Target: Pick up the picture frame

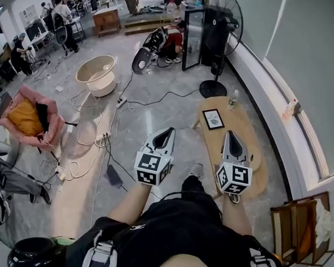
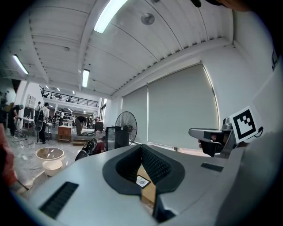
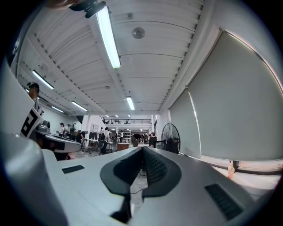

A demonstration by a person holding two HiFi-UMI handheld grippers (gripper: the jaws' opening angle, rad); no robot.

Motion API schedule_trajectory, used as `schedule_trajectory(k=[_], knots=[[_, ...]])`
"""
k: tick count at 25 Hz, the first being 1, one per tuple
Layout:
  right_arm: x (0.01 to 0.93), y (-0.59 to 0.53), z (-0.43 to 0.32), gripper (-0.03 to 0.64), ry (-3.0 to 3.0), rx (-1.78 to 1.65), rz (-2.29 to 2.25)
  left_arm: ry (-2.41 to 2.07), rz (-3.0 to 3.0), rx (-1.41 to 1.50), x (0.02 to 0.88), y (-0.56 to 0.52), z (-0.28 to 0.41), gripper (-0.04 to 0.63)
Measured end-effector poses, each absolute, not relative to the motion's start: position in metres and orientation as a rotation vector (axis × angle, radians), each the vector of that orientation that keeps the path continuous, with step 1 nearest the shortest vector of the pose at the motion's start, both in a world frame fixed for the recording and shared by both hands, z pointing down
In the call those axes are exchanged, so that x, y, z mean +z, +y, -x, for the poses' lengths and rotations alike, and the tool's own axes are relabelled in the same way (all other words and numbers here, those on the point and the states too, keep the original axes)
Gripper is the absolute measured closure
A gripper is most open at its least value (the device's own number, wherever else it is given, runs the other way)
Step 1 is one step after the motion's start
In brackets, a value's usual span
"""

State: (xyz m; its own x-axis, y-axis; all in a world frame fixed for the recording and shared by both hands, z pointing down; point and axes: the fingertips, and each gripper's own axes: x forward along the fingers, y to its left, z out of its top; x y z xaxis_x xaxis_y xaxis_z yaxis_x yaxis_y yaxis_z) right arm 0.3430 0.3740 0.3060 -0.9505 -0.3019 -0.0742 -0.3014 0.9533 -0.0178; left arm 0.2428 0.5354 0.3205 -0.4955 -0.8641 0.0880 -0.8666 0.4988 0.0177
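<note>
While the left gripper [image 1: 167, 131] and right gripper [image 1: 229, 134] have their jaws closed together on nothing, the picture frame [image 1: 213, 119] lies flat on the wooden table [image 1: 244, 127], at eleven o'clock from the right gripper.

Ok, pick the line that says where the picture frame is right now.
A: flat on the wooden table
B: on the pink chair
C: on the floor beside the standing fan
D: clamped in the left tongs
A: the picture frame lies flat near the far end of the wooden table, with nothing gripping it.
</note>
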Motion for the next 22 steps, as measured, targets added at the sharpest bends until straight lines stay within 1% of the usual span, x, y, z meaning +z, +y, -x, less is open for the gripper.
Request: schedule_trajectory(k=[6, 12, 22], knots=[[0.307, 0.327, -0.293, 0.600, 3.013, -0.012, 0.483, -2.655, -1.526, 0.068, 0.325, 0.497, -0.190, 0.574], [0.312, 0.255, -0.208, 0.600, 3.008, -0.027, 0.491, -2.661, -1.512, 0.079, 0.326, 0.430, -0.104, 0.574], [0.325, 0.100, -0.055, 0.600, 3.030, -0.112, 0.506, -2.633, -1.499, 0.129, 0.330, 0.278, 0.048, 0.574]])
